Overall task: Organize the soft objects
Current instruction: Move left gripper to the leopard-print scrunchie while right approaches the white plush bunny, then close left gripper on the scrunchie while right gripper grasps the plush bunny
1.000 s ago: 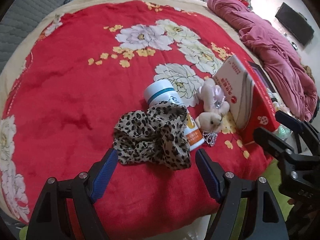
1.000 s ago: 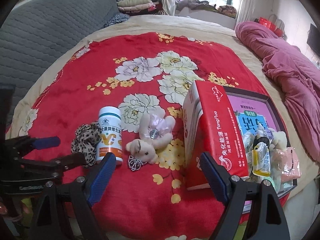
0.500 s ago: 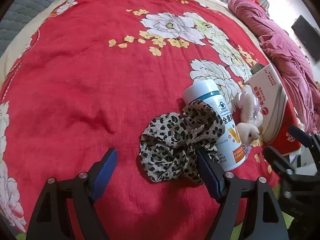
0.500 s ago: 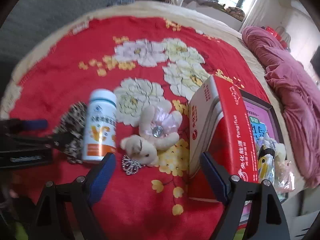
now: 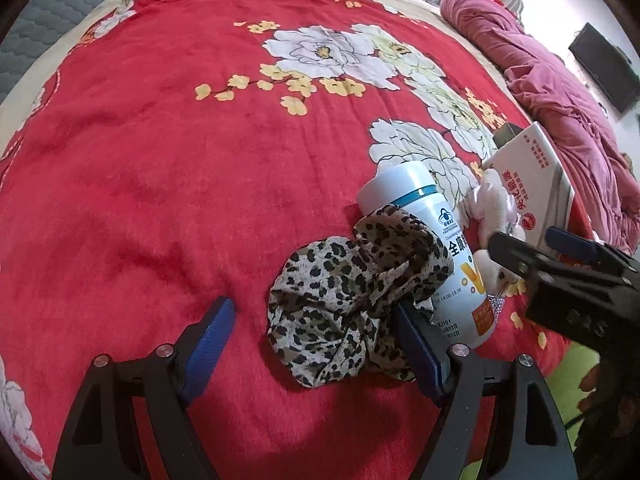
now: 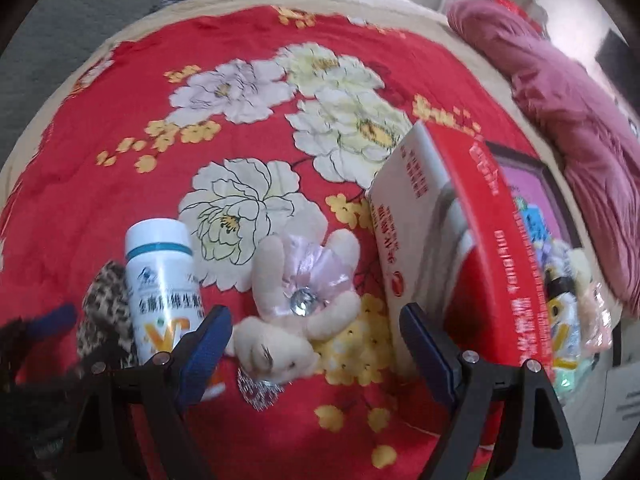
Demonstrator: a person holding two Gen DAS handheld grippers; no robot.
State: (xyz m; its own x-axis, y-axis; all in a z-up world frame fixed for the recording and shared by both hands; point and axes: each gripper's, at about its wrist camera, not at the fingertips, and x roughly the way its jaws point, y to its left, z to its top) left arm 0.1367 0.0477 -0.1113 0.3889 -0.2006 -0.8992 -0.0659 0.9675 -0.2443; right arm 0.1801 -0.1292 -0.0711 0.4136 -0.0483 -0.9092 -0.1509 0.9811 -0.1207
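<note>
A leopard-print scrunchie [image 5: 352, 304] lies on the red floral blanket [image 5: 180, 160], leaning on a white pill bottle [image 5: 436, 256]. My left gripper [image 5: 312, 340] is open, its jaws either side of the scrunchie's near part; the right finger touches the fabric. A small cream plush bear in a pink dress [image 6: 300, 304] lies face down between the bottle [image 6: 164, 288] and a red and white box [image 6: 452, 256]. My right gripper [image 6: 316, 344] is open, low over the bear's head. The scrunchie also shows at the left of the right wrist view [image 6: 106, 308].
A dark-framed tray [image 6: 548, 216] behind the red box holds small plush toys and packets. A crumpled pink quilt [image 5: 560, 92] lies at the bed's far right. The right gripper's body [image 5: 568, 280] shows at the right of the left wrist view. The bed's near edge is just below both grippers.
My left gripper has moved forward and left, so the scrunchie now sits at its right finger. My right gripper has come down and closer to the bear.
</note>
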